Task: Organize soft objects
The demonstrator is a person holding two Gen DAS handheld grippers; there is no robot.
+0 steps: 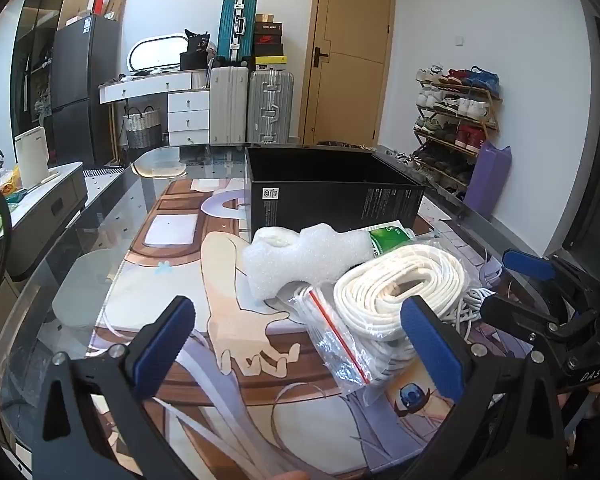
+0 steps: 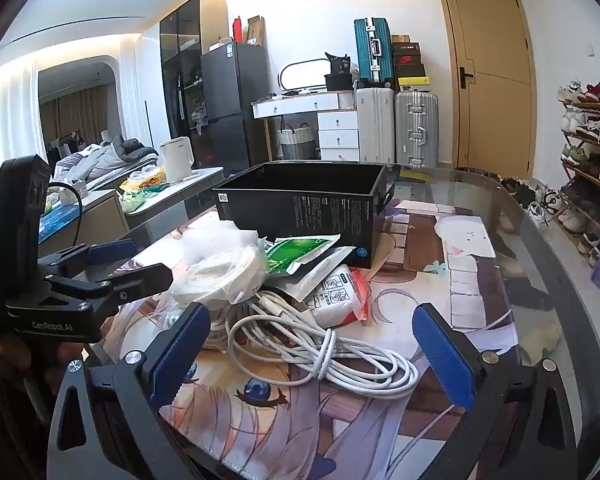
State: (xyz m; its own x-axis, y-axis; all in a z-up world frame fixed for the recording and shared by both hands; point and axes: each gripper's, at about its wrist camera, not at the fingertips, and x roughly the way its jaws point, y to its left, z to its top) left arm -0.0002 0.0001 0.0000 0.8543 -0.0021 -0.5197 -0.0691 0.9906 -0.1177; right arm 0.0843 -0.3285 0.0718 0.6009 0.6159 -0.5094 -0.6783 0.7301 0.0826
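Observation:
A pile of soft things lies on the printed mat in front of an open black box (image 1: 332, 188) (image 2: 300, 204). It holds a white foam sheet (image 1: 300, 258) (image 2: 216, 240), a bagged coil of white rope (image 1: 396, 292) (image 2: 220, 272), a green packet (image 1: 392, 236) (image 2: 300, 250), a white and red pack (image 2: 340, 296) and a loose white cable (image 2: 320, 344). My left gripper (image 1: 300, 348) is open and empty, just short of the rope bag. My right gripper (image 2: 312, 352) is open and empty, its jaws either side of the cable. Each gripper shows at the edge of the other view.
The glass table (image 2: 540, 248) carries the mat (image 1: 172, 280). A shoe rack (image 1: 456, 120) and a purple bag (image 1: 488, 176) stand to the right. Suitcases (image 1: 248, 108), a white dresser (image 1: 188, 112) and a door (image 1: 348, 52) are behind. A side counter with a kettle (image 1: 32, 156) is on the left.

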